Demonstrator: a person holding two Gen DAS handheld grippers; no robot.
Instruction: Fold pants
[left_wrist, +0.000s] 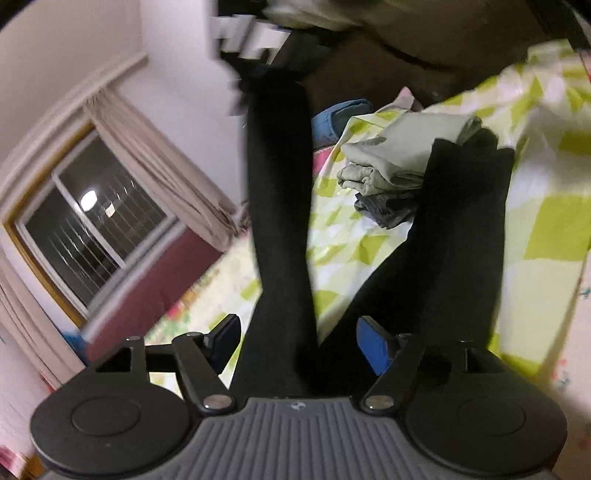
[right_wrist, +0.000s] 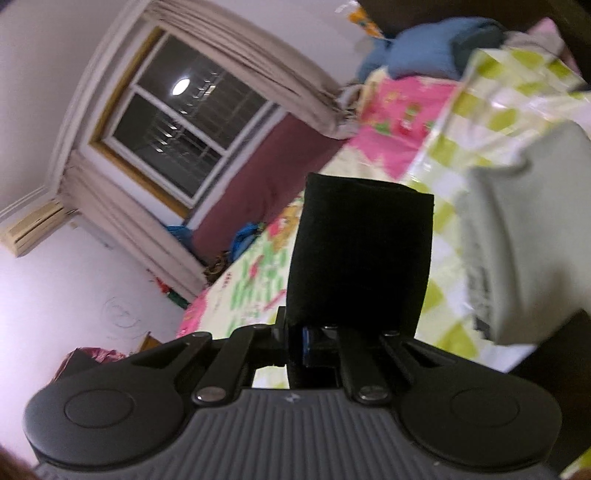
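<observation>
**A:** Right, left wrist view first. What are the jaws doing?

**B:** left gripper (left_wrist: 297, 341) has its jaws spread wide, blue pads on either side. black pants (left_wrist: 280, 229) run up between them through frame centre, pads not touching the fabric. Cloth splits into two strips: one goes straight up toward the top centre, the other leans right to a squared end at centre right.

**A:** Who's carrying the top end?

**B:** Can't tell. Top of frame is blurred; some white and black hardware up there, unidentifiable.

**A:** Right wrist view?

**B:** right gripper (right_wrist: 308, 349) jaws are pinched together on the black pants (right_wrist: 360, 251). A folded slab of fabric stands up from the jaws to frame centre, flat top edge, a sliver of blue pad showing at its base.

**A:** Background?

**B:** bed (left_wrist: 546, 240) with a green and white check cover fills the right side of the left view. folded clothes (left_wrist: 399, 162) sit stacked on it at upper centre right: pale green pieces on top, a dark grey piece below. The pants' right strip overlaps the stack's right edge in frame. In the right view the same stack (right_wrist: 524, 236) is large and blurred at right. window (right_wrist: 184, 118) is dark, upper left, curtain beside it.
</observation>
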